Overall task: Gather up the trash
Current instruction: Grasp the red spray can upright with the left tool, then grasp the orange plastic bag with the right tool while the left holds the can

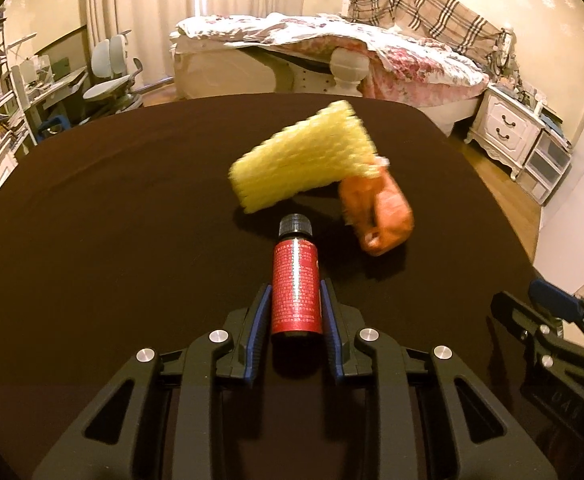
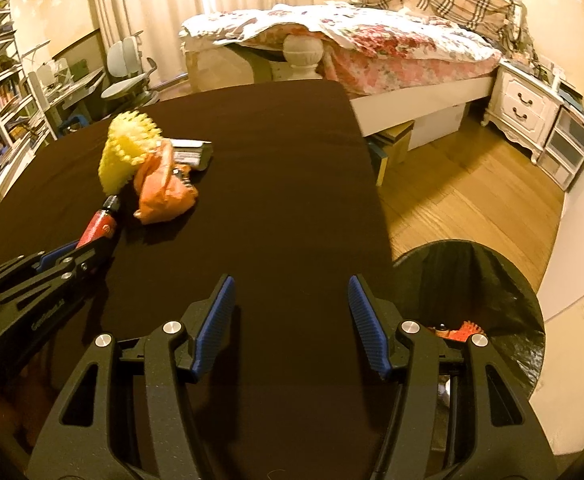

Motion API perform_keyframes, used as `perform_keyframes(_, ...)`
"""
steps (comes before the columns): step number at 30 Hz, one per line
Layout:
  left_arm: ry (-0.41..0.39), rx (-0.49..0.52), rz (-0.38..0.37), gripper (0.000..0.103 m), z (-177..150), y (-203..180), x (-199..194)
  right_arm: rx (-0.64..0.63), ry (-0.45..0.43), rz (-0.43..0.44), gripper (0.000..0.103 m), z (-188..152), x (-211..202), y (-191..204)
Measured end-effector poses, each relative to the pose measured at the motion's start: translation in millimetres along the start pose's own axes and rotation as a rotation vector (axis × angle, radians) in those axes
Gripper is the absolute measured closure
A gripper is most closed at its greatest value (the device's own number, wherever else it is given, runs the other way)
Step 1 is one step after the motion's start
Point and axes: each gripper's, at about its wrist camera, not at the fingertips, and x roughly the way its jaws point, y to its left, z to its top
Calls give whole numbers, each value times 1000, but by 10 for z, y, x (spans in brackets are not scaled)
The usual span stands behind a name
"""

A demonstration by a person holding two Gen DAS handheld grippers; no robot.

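The left tongs (image 1: 295, 300) clamp the red bottle (image 1: 295, 286) at lower centre of the frame, low on its body, so it could pivot and slip out when lifted. Its long axis runs up the frame, black cap toward the yellow foam net (image 1: 304, 156). The right tongs (image 2: 289, 322) stand half open, empty, over the worktop (image 2: 283, 200).

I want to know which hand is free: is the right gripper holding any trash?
No, the right gripper is open, with only the dark brown tablecloth visible between its blue pads.

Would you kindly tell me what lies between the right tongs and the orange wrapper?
Only bare dark tablecloth lies between the right tongs and the orange wrapper, per the right wrist view.
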Motion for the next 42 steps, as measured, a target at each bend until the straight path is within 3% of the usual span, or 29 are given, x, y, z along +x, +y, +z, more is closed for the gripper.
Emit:
perform_keyframes(10,-5,-47,60,76,-39,399,-58,-46,5,60,45,146,138,402)
perform_keyframes(14,-17,-52,89,76,-54,526,-83,-50,-5,79,38,264,219,547)
perform_keyframes(23,-13,-100,81,76,-69,713,-89,-66,9,62,38,495,492,778)
perform_keyframes(25,-16,-100,78,76,-77,704,-95,-69,16,76,41,495,512,811)
perform_keyframes(28,-16,-101,75,76,-78,720,-92,-80,18,74,53,476,506,834)
perform_keyframes(42,-27,-88,66,76,-123,723,-133,-70,23,102,55,211,241,702)
